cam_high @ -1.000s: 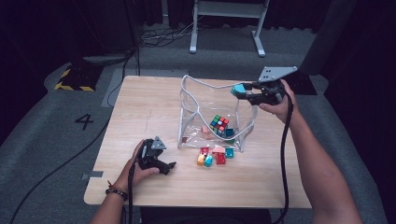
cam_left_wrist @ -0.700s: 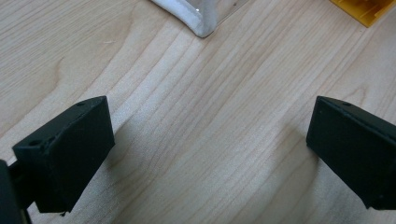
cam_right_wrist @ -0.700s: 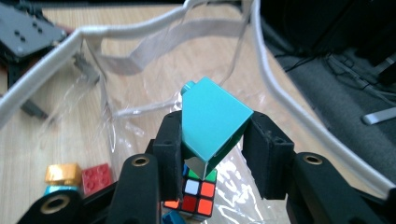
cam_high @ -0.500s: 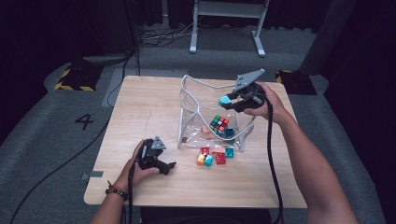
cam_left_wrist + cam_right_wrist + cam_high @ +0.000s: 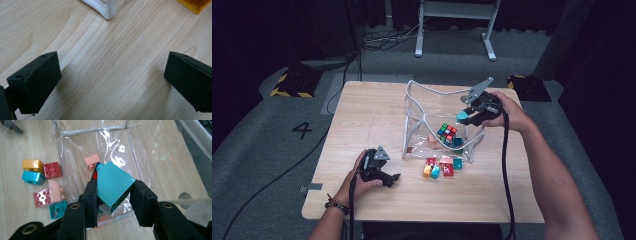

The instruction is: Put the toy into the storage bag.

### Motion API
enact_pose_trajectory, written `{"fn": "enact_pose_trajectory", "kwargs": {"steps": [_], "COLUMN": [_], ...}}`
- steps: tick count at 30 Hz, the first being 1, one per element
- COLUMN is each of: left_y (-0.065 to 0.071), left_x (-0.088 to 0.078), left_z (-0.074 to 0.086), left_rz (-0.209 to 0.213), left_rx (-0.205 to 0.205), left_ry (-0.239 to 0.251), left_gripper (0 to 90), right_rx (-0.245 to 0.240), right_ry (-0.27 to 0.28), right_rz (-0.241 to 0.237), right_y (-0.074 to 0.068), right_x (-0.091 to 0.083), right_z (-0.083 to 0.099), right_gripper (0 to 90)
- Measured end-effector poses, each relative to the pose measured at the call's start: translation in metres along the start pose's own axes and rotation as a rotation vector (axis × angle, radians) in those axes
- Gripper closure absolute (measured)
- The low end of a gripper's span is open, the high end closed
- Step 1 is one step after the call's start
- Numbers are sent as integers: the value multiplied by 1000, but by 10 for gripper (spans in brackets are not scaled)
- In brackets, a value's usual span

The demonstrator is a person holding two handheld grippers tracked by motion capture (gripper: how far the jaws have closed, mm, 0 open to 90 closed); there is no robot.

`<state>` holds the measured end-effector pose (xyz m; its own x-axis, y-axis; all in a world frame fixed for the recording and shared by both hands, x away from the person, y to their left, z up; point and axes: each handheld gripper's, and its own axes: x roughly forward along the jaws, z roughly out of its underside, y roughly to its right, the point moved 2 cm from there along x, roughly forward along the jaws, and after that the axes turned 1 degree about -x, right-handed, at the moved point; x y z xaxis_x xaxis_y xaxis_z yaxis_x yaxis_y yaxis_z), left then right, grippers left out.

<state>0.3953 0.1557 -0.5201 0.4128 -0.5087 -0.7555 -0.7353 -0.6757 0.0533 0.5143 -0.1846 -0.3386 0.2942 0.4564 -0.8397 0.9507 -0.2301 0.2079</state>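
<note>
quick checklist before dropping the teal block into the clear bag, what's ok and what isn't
1. Grip: right hand-held gripper shut on the teal block, pads on both sides: ok.
2. Position: block over the clear bag, seen from the high view: ok.
3. Bag mouth open under the block: cannot tell.
4. Landing spot: puzzle cube already inside, room beside it: ok.
5. Left hand-held gripper open over bare table, not steadying the bag: not ok.
6. Loose blocks still outside the bag: not ok.
</note>
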Motion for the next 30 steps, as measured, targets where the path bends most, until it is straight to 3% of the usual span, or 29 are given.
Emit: {"fn": "enact_pose_trajectory", "kwargs": {"steps": [12,21,22,23,25,26,28,29,30], "left_y": [0,0,0,0,0,0,0,0,0], "left_x": [1,1,1,1,1,1,0,0,0], "left_z": [0,0,0,0,0,0,0,0,0], "left_rz": [1,1,0,2,2,1,0,0,4], "left_rx": [3,3,3,4,4,4,4,4,4], "left_ry": [-3,-5,-4,-7,-7,-7,-8,-8,-9], "left_gripper": [0,0,0,0,0,0,0,0,0], "right_rx": [3,26,20,20,22,66,107,107,122], "right_ry": [-46,-15,-5,43,53,82,126,126,178], "right_rz": [45,62,70,96,107,124,139,139,165], "right_y": [4,1,1,1,0,-4,-5,-5,-6], "right_x": [-18,-21,-22,-24,-26,-32,-36,-36,-42], "right_z": [28,29,30,30,31,34,37,37,42], "right_gripper": [603,597,577,544,534,495,494,494,480]}}
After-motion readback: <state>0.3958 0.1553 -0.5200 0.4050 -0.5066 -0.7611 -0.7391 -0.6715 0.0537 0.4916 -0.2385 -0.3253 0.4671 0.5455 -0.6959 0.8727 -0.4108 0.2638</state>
